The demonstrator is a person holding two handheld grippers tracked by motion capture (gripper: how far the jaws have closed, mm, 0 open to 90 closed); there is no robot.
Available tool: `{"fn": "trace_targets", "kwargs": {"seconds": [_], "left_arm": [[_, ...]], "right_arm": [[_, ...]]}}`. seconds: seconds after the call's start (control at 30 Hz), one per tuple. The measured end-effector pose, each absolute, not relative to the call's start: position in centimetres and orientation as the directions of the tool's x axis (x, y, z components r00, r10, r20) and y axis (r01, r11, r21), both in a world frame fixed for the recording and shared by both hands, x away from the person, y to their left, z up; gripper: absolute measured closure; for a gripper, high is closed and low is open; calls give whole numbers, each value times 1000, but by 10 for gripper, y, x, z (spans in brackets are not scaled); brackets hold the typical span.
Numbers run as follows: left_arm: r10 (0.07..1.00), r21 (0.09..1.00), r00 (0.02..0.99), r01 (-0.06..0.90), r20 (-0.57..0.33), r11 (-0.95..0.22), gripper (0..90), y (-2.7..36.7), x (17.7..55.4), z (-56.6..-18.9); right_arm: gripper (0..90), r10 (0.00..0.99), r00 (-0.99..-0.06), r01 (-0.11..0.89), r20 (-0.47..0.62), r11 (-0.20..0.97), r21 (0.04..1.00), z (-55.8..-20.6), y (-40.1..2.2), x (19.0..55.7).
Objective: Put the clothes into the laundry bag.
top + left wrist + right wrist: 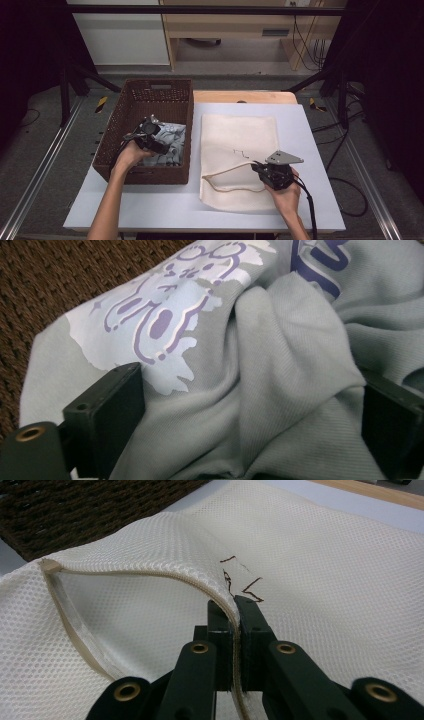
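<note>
Right gripper [264, 172] pinches the mesh bag's [240, 135] zippered rim, holding its mouth open; left gripper [159, 142], jaws wide, straddles the grey garment [280, 365] in the basket [135, 100] (likely next: close, lift, carry to bag).

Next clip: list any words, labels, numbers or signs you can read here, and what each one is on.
No text can be read.
Grey garment in the basket: white and purple cartoon print and purple strokes that may be letters, cut off at the frame edge, unreadable.
Cream mesh bag: a few dark thread-like marks, no legible letters.
Yellow-and-black hazard tape on the floor: stripes, no words.
</note>
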State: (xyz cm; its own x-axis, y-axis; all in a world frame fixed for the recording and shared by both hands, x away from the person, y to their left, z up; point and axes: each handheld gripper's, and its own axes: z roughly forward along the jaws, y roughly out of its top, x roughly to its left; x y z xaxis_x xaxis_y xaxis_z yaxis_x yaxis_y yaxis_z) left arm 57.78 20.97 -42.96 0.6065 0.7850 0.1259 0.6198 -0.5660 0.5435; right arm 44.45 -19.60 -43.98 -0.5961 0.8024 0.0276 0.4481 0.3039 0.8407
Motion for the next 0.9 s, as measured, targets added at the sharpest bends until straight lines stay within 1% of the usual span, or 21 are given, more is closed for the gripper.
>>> {"fn": "trace_targets", "kwargs": {"seconds": [0.1,0.23,0.4,0.47,0.6,0.7,0.77,0.9], "left_arm": [[783,518,608,631,133,-578,125,208,578,-431],[782,467,610,659,127,-590,307,204,578,-431],[787,432,608,685,105,-586,535,203,577,-430],[801,422,592,705,91,-569,603,203,577,-429],[807,412,582,715,96,-565,664,202,576,-426],[824,431,561,727,76,-535,684,205,575,-423],[837,461,543,729,61,-506,688,207,573,-419],[859,563,510,698,42,-442,692,215,569,-409]], "right_arm": [[862,803,-595,448,27,304,841,-440,-196,445],[862,804,-594,452,31,302,839,-440,-196,445],[864,806,-591,457,39,295,839,-440,-196,445],[866,805,-591,460,40,296,837,-440,-196,446],[869,805,-592,462,46,292,837,-440,-197,446],[869,802,-597,455,41,296,840,-440,-198,447],[868,802,-596,455,42,294,841,-439,-198,446],[868,805,-592,458,49,285,842,-439,-199,446]]}}
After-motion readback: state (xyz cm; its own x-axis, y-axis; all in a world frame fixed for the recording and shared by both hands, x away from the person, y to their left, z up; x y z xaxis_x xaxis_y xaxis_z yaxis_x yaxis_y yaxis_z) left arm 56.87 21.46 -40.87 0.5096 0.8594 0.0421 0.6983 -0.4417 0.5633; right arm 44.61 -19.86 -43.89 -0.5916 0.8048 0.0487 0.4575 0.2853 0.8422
